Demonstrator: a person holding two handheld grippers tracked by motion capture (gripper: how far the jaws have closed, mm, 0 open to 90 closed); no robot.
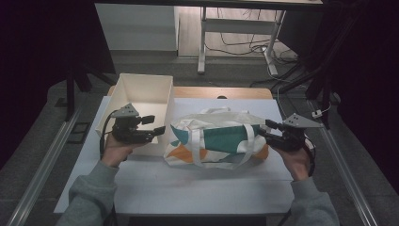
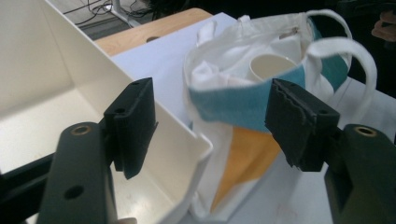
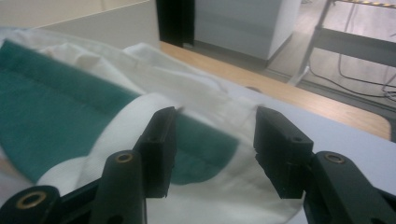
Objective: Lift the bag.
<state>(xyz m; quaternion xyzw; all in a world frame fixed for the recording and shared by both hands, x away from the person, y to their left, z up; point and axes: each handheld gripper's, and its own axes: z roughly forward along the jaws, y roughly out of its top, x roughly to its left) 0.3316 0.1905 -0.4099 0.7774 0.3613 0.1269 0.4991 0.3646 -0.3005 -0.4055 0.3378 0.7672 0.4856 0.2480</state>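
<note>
Left gripper (image 1: 157,125): fingers (image 2: 133,123) stand apart, nothing clamped between them. In the left gripper view the near corner of the white bin (image 2: 187,135) lies in the gap between the fingers, closer to the left finger; I cannot tell whether that finger touches the bin wall. The right finger sits just in front of the tote bag (image 1: 214,139), at its teal band; contact cannot be judged.

Right gripper (image 1: 264,131): fingers (image 3: 161,147) apart, nothing pressed between them. In the right gripper view the bag's white cloth and the end of its teal panel lie between and just beyond the fingertips. The left finger overlaps a white strap of the bag; whether it touches is unclear.

Tote bag: canvas, white with teal and orange patches, white handles. It lies on its side on the white bench (image 1: 188,188), between the two grippers, one gripper at each end. Its mouth faces the left gripper. Inside the mouth, beyond the left gripper's fingers, a pale cup (image 2: 271,66) shows among crumpled white cloth.

White bin: open-topped, standing on the bench just beside the bag's mouth end, behind and under the left gripper's fingers. Interior as seen in the left gripper view is bare.

Both grippers are held by hands (image 1: 115,151) coming from the near edge of the bench, grey sleeves on the forearms.
</note>
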